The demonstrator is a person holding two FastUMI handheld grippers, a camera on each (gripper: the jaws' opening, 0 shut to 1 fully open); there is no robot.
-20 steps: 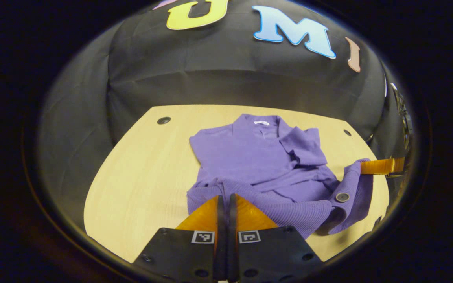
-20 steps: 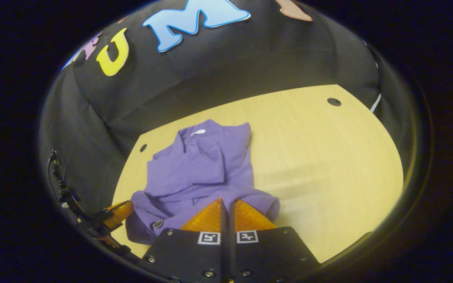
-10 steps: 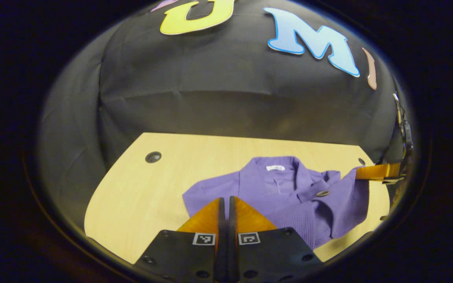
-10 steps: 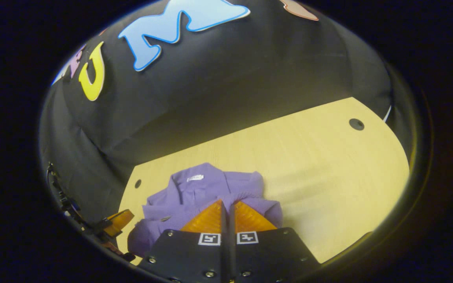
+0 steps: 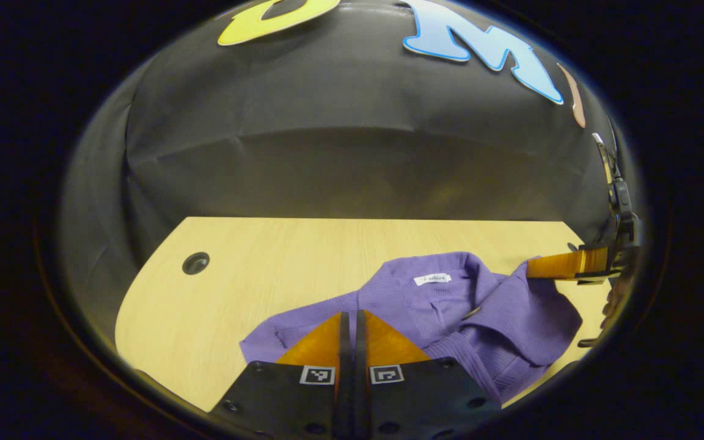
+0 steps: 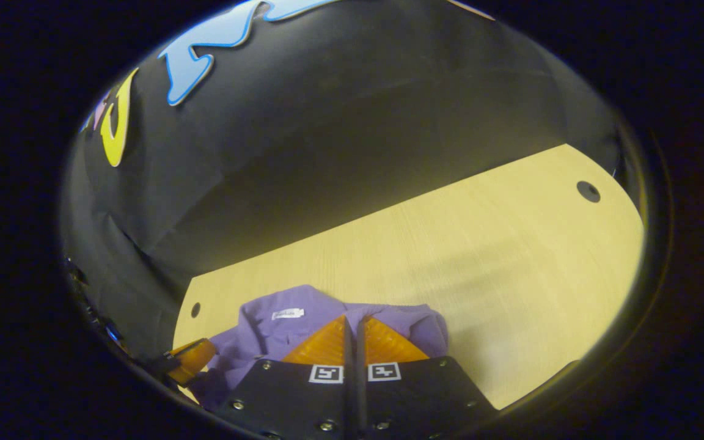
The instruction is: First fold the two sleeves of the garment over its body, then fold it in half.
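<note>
We see the purple garment (image 5: 450, 305) lying bunched on the pale wooden table (image 5: 254, 269), toward the near edge, with its collar and white neck label (image 5: 432, 279) facing up. In the left gripper view, the left gripper (image 5: 352, 318) has its two fingers drawn tight together with only a thin dark slit between them, and purple cloth sits right at their tips; we judge both fingers to be pinching the garment's near edge. At the right rim of that same view the right gripper (image 5: 563, 266) reaches in sideways and meets a raised fold of the cloth, with the holding hand (image 5: 613, 302) just behind it. In the right gripper view, the right gripper (image 6: 355, 322) is likewise closed narrow, purple fabric gathered at its tips, and the left gripper (image 6: 190, 359) shows low on the left beside the garment (image 6: 285, 318). We see plenty of bare table (image 6: 480, 256) to the right of the cloth in this view, running out to a dark round hole (image 6: 588, 191) near the far corner. In the left gripper view, open wood stretches left of the garment toward another hole (image 5: 195, 263). The table's far edge meets the black cloth wall (image 5: 340, 153).
</note>
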